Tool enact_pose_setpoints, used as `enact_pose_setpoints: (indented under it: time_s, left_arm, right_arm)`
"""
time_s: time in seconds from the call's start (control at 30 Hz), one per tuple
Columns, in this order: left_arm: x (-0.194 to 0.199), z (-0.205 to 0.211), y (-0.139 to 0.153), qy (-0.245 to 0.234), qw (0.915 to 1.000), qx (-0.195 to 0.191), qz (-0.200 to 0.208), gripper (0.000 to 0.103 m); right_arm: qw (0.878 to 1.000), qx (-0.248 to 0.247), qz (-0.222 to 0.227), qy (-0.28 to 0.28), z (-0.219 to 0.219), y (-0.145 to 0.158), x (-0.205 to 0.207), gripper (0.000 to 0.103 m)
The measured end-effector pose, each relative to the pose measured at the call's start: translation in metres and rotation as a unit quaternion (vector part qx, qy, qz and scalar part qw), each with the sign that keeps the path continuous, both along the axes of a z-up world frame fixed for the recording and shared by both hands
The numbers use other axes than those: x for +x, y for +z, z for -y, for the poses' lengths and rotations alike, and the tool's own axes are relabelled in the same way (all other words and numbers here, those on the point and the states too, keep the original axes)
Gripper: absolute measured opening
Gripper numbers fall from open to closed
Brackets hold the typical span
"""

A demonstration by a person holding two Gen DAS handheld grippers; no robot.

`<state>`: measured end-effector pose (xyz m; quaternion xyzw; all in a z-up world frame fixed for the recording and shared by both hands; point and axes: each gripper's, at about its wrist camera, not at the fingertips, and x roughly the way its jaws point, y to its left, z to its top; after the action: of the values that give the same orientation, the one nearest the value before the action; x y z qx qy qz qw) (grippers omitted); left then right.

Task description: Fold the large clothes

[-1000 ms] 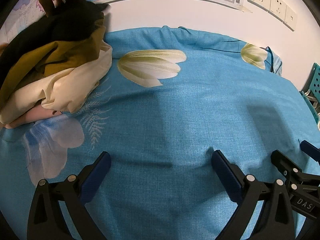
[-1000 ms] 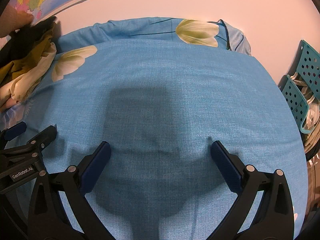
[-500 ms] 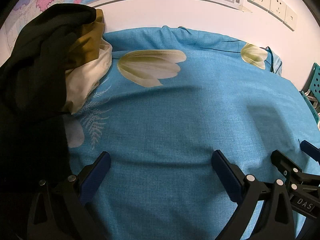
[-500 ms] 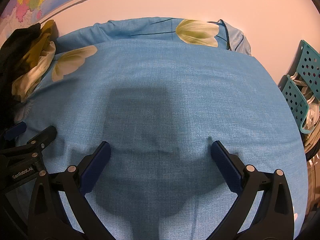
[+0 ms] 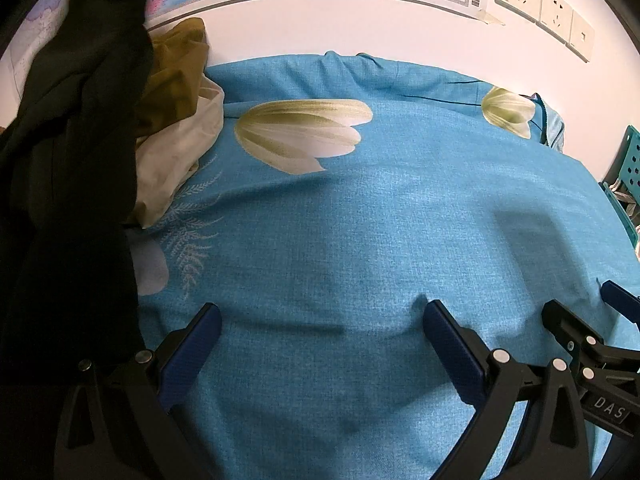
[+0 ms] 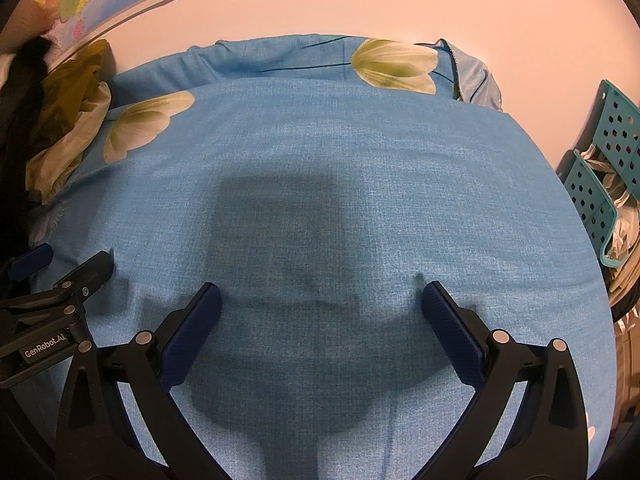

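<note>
You have not begun folding yet: the blue bedspread (image 5: 360,240) in front of you lies bare, with no garment spread flat on it, so the whole of the work is left, by my reading. Your left gripper (image 5: 320,334) rests low over the cloth with its jaws wide apart and nothing between them, and your right gripper (image 6: 320,312) sits just beside it in the same state, jaws spread and empty, both pointed toward the far wall. The black garment (image 5: 72,168) hangs as a dark curtain down the left edge of the left wrist view, lifted from above by what looks like a hand (image 6: 20,30), seen only in part at the top left corner of the right wrist view. It drapes just left of your left gripper's near finger; whether it touches that finger you cannot tell from here. Behind it a pile of clothes (image 5: 176,120), olive and cream, sits bunched against the wall, well apart from both grippers. A teal basket (image 6: 600,184) stands off the right side of the bed. You probably need the black piece laid out flat in the open middle before any fold can start.
</note>
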<state>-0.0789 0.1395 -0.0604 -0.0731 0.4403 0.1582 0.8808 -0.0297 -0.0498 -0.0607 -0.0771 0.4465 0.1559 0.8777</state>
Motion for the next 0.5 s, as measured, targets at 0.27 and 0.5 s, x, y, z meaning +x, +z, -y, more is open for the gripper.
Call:
enact_pose_setpoints:
  time_s: [0.27, 0.5]
  left_arm:
    - [0.0002, -0.0005, 0.0002, 0.000, 1.0000, 0.000, 0.000, 0.098]
    - [0.0002, -0.0010, 0.0001, 0.000, 1.0000, 0.000, 0.000, 0.098]
  right_arm:
    - [1.000, 0.000, 0.000, 0.000, 0.0000, -0.0001, 0.0001, 0.099]
    - [1.000, 0.000, 0.000, 0.000, -0.0002, -0.0001, 0.0005, 0.099]
